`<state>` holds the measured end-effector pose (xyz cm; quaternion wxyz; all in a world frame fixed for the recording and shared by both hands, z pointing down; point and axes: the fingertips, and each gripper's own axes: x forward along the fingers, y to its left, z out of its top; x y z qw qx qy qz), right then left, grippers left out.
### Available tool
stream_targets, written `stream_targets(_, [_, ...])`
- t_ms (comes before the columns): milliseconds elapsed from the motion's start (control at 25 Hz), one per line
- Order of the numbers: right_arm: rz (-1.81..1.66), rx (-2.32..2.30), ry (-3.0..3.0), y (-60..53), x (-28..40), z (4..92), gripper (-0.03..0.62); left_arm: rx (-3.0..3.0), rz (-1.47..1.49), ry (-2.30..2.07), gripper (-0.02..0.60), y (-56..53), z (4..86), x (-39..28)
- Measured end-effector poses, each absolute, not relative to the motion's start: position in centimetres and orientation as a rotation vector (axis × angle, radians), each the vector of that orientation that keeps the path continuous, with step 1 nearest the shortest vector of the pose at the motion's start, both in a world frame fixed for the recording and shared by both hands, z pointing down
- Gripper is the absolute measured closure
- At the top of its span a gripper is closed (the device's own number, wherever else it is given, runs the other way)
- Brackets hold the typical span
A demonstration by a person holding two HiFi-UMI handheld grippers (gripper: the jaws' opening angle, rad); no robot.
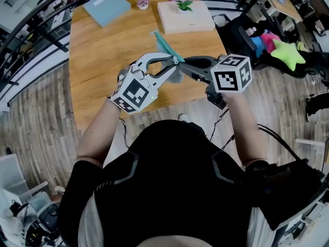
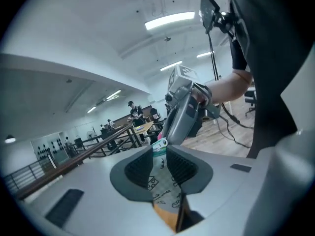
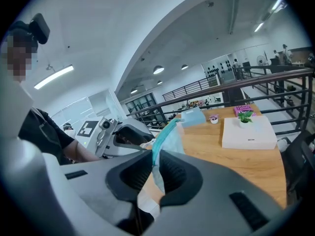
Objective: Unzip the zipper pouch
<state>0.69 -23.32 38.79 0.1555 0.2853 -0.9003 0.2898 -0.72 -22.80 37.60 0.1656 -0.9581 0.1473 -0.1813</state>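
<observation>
Head view: zipper pouch (image 1: 163, 45) held up in the air between both grippers, with the wooden table (image 1: 97, 60) below and beyond the fingers.
Left gripper (image 1: 175, 62): closed on the pouch, printed cloth squeezed between the dark pads (image 2: 139, 168), teal zipper end poking out just past the fingertips.
Right gripper (image 1: 184, 63): closed on the pouch too, teal edge pinched between its pads (image 3: 174, 173), more cloth sticking up past the tips.
Tips: nose to nose and almost touching, with the pouch in the middle.
Pull tab: too small to tell which fingers have it, if any.
Step now: most likely getting a good hold on both sides before pulling the zipper along.
Left to do: probably the whole unzip; cannot tell how far open the zipper is.
Could go wrong, one: cloth slipping out from between the pads, with only a thin bit pinched.
Could go wrong, two: pulling on plain cloth and not on the pull tab, ending in a stretched pouch and a shut zipper.
Could go wrong, three: pouch dropping away below the fingers after a loose grip on one side.
Could go wrong, four: tips bumping each other, being so close together.
</observation>
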Motion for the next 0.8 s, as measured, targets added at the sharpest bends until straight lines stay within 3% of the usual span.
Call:
stream_targets(160, [0.822, 0.795, -2.584, -23.0, 0.9, 38.7, 0.540, -2.897, -0.421, 0.485, 0.524, -23.1, 36.7, -1.0])
stream_targets(800, [0.735, 0.733, -2.590, -23.4, 0.5, 39.2, 0.540, -3.025, -0.390, 0.643, 0.549, -23.6, 36.5, -1.8])
